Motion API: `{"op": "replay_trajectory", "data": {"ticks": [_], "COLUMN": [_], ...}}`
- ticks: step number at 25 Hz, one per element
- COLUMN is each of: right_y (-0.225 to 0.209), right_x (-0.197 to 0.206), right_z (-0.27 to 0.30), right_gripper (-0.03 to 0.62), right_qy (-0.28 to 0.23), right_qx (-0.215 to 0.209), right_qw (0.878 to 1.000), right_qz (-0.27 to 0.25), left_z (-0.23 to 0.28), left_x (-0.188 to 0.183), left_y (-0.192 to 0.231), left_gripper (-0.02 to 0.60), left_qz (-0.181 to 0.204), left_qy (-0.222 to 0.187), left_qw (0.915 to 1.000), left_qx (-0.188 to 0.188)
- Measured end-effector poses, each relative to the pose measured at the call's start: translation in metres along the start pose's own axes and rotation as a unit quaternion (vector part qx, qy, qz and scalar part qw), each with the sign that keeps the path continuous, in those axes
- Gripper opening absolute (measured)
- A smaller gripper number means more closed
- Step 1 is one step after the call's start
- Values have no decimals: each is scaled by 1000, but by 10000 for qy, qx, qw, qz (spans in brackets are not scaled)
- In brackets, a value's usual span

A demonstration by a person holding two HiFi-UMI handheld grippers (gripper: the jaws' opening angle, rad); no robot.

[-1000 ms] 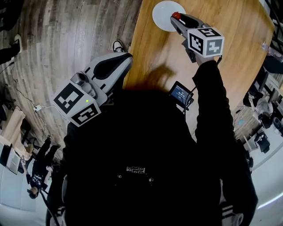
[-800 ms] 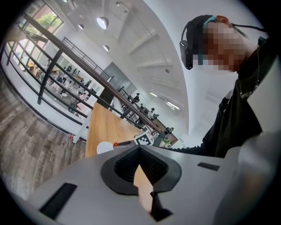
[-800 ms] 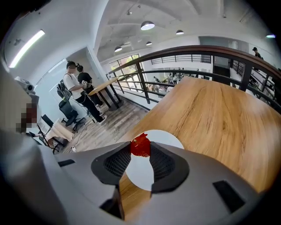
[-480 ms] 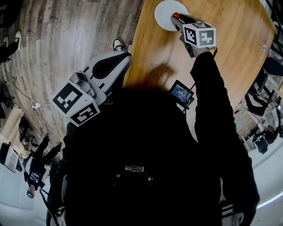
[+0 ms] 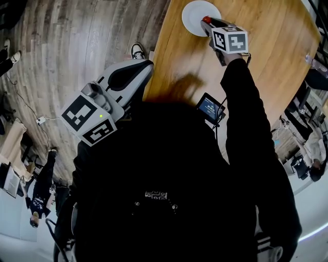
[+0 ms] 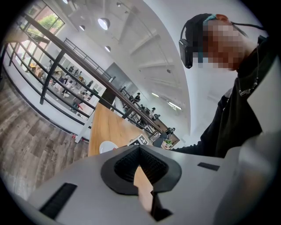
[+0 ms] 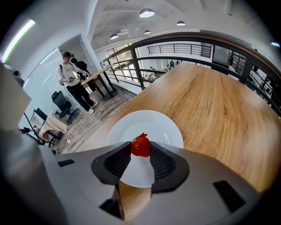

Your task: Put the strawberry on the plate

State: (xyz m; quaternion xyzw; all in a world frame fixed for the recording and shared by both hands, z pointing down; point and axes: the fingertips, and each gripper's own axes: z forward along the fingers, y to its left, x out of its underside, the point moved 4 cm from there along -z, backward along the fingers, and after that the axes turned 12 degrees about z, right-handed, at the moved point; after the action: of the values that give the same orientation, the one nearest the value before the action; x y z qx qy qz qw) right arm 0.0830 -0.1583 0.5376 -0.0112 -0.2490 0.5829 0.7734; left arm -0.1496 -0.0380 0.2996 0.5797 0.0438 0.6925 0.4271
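A red strawberry (image 7: 140,146) is pinched between the tips of my right gripper (image 7: 140,149), which is shut on it. It hangs just above the near part of the white plate (image 7: 153,123) on the wooden table (image 7: 210,105). In the head view the right gripper (image 5: 206,21) points steeply down at the plate (image 5: 193,11), with the strawberry (image 5: 206,19) over the plate's right edge. My left gripper (image 5: 147,65) is held off the table's left edge, above the floor. Its jaws meet at the tips with nothing in them (image 6: 139,149).
A small device with a lit screen (image 5: 210,108) sits near the person's chest. The table's left edge (image 5: 159,56) drops to a plank floor where a shoe (image 5: 136,52) stands. A railing (image 7: 184,46) and a standing person (image 7: 72,77) lie beyond the table.
My right gripper has sunk toward the plate with the strawberry still in it, tilting more steeply down. The left gripper has stayed put.
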Motion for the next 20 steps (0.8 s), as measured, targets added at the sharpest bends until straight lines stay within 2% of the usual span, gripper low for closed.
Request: {"op": "replay_trajectory", "data": {"ticks": [10, 15, 20], "right_y": [-1, 5, 10], "right_x": [2, 3, -4], "right_z": [7, 7, -9], "right_gripper": [144, 175, 206], "right_qy": [13, -36, -293], "right_qx": [11, -89, -122], "right_qw": [10000, 9999, 9994], "right_qz": [-63, -87, -104], "left_z": [0, 0, 1], "left_x": [0, 0, -3], "left_y": [1, -1, -8], "left_gripper": [0, 0, 0], "left_qz": [-6, 29, 145], "left_qy": [1, 3, 13], "left_qw": [10000, 10000, 9999], "left_qx": [-20, -1, 81]}}
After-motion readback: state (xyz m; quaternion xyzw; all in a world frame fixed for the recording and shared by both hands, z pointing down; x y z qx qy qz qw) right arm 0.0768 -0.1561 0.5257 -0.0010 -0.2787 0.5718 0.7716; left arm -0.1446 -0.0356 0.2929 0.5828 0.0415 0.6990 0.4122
